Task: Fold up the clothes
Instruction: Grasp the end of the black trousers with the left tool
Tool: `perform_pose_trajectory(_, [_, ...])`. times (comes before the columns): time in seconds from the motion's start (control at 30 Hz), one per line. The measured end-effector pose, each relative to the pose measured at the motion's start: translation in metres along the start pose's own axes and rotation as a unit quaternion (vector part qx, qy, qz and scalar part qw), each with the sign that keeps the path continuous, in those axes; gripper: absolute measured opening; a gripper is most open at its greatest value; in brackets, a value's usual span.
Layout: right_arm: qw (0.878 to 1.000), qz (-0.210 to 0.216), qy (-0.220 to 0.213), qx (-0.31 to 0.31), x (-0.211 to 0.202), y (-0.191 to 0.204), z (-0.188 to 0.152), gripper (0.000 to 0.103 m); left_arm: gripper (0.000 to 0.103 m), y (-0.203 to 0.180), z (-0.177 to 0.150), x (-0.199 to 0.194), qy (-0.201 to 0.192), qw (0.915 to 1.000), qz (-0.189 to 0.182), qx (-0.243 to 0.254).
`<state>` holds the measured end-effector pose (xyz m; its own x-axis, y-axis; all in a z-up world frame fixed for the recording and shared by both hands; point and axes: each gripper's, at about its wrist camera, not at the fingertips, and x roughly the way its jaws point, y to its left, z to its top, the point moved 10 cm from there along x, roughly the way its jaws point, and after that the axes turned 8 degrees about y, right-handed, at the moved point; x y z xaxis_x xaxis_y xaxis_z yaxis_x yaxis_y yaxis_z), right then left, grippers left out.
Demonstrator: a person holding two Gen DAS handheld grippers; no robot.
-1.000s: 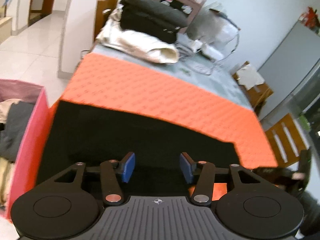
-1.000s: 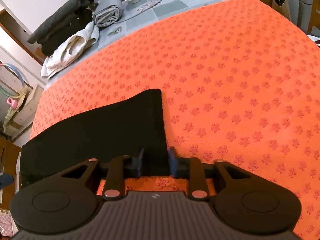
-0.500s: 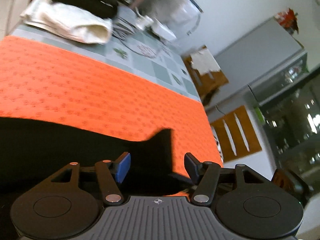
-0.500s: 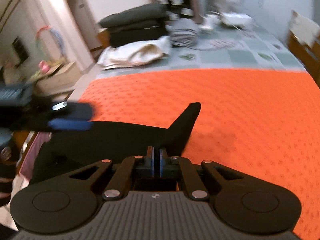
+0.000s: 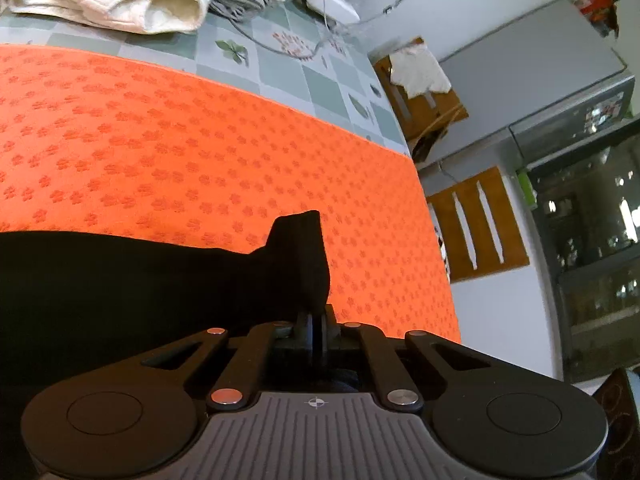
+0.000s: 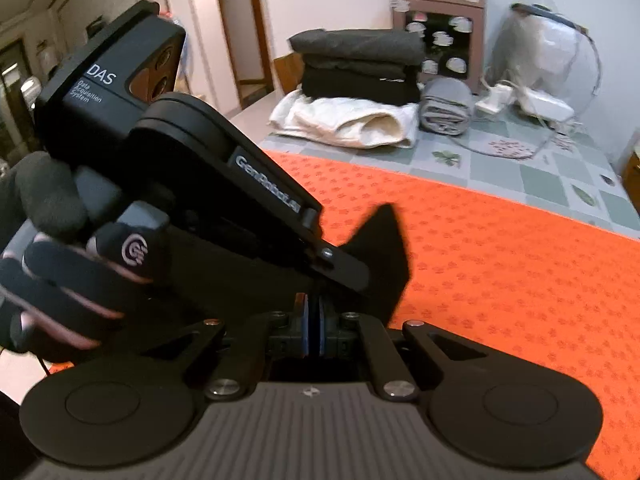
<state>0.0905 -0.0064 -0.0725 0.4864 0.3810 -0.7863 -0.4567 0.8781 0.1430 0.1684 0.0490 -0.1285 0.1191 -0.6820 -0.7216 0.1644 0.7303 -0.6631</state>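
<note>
We have the black garment (image 5: 120, 280) pinched at one raised corner by both grippers at once. In the left wrist view the left gripper (image 5: 318, 320) has its jaws pressed together on the peak of cloth at lower centre, and the garment's long axis runs away from it to the left edge of the frame. In the right wrist view the right gripper (image 6: 314, 320) likewise clamps the same dark corner (image 6: 380, 256) at lower centre, with the left tool and its gloved hand (image 6: 68, 264) crossing in from the left, just beside our jaws. So the two hands are about equally near; the free length of cloth lies to the left of both.

The garment rests on an orange mat (image 5: 200, 152) over a tiled counter (image 5: 316, 84). Folded clothes (image 6: 360, 64) and a white bundle (image 6: 348, 124) sit at the far end, upper centre. Beyond are a wooden chair (image 5: 476, 224), a pale wall and a doorway.
</note>
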Motion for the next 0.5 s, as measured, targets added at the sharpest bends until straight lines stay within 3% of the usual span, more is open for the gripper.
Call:
perform_pose_trajectory(0.33, [0.996,-0.074,0.012,0.04,-0.022,-0.041,-0.038,0.014,0.006,-0.037,-0.002,0.063,0.091,0.9948,0.023,0.04])
perform_pose_trajectory(0.5, [0.998,-0.056,0.013,0.04,-0.012,-0.033,-0.048,0.016,0.006,-0.034,-0.001,0.084,0.126,0.9904,0.041,0.039])
